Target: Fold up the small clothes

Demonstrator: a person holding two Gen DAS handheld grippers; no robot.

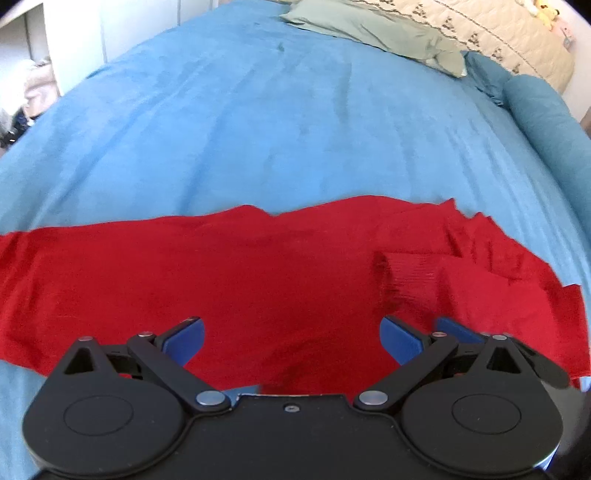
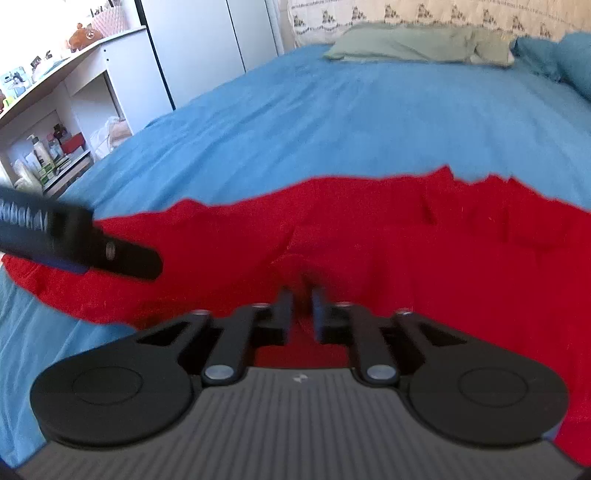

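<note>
A red garment [image 1: 240,273] lies spread flat across the blue bedspread [image 1: 277,122], with folds and a ribbed cuff [image 1: 410,277] bunched at its right end. My left gripper [image 1: 291,339] hovers over the garment's near edge, open wide, with nothing between its blue pads. Just right of it, the right gripper's fingers [image 1: 458,328] show. In the right wrist view, my right gripper [image 2: 303,310] sits low over the red garment [image 2: 406,251]. Its jaws stand a narrow gap apart, and a small pucker of cloth [image 2: 295,258] rises just ahead of the tips. The left gripper's finger [image 2: 125,256] reaches in from the left.
A green pillow [image 2: 417,44] and a blue bolster [image 1: 543,110] lie at the head of the bed, against a cream quilted headboard [image 1: 498,33]. White shelves [image 2: 55,110] with bottles and a white wardrobe [image 2: 207,44] stand beyond the bed's left side.
</note>
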